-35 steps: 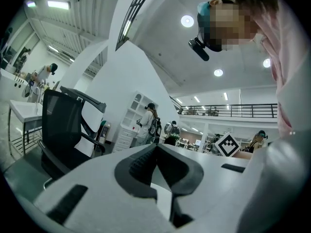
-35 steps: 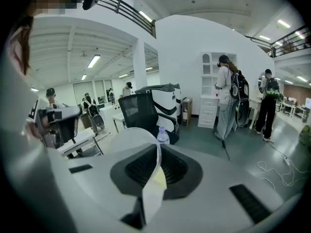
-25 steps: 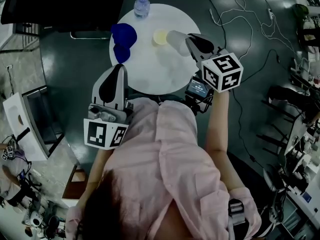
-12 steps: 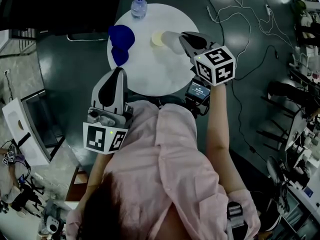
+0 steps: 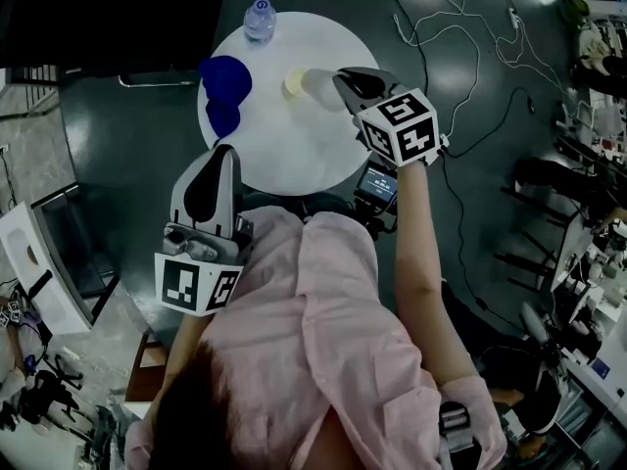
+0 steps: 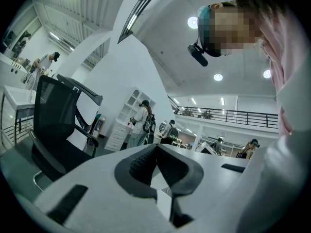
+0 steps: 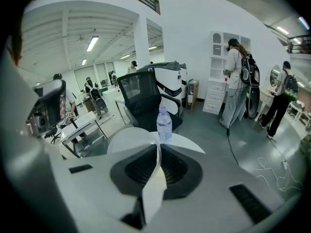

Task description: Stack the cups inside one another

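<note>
Scene: A round white table (image 5: 294, 155) was seen from above, with a person in a pink shirt at its near edge and a gripper carried in each hand.
Right gripper: The right gripper (image 5: 340, 74) was reached out over the table's far half and angled downward. Its jaws were drawn almost together, pinched on the thin wall of a translucent white cup (image 5: 320, 86) at the rim.
Held cup: The cup was carried tilted above the table. Its long axis was judged to run on from the jaws, with the mouth end at the pads and the base end leading away and down.
Target cup: A pale yellowish cup (image 5: 293, 84) was stood on the table, mouth up, just beside the held cup's base end, on the side away from the jaws. Whether the two touched could not be told.
Key relation: The right gripper was the nearer one by far. The held cup was judged to need righting over that open mouth, a little farther along the line of the jaws, before being lowered in.
Blue cups: A larger blue cup (image 5: 225, 70) and a smaller blue cup (image 5: 222, 118) were set close together at the table's left side, nearer the left gripper.
Left gripper: The left gripper (image 5: 225, 155) was held level at the table's near edge, its jaws closed together with nothing between them, apart from every cup.
Water bottle: A water bottle (image 5: 259, 18) was stood at the far edge, apart from the cups.
</note>
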The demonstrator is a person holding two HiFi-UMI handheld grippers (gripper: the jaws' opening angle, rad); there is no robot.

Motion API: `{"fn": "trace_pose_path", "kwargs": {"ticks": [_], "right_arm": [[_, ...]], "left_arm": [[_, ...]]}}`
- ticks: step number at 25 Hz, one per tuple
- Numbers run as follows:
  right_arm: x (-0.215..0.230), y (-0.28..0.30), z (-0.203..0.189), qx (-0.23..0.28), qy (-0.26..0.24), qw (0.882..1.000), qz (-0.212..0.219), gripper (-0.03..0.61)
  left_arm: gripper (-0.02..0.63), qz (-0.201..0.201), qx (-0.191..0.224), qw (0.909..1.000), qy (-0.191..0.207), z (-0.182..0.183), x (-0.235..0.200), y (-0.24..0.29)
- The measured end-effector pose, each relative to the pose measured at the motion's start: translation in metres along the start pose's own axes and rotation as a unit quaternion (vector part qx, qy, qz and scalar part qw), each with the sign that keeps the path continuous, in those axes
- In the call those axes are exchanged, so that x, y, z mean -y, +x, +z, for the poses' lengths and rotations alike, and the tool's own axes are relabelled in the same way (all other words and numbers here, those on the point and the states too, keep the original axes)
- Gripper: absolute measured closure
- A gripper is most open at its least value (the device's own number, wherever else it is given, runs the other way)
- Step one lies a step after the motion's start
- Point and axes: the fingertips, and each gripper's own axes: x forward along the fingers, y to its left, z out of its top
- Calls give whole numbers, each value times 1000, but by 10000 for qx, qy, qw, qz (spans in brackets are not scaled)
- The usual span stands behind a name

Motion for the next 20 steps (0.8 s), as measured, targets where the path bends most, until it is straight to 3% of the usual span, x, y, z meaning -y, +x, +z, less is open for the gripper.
{"fn": "trace_pose_path", "kwargs": {"ticks": [20], "right_arm": [[13, 32, -19, -383, -51, 9991, 154, 538]], "left_arm": [[597, 111, -136, 9998, -73, -7, -4, 15]]}}
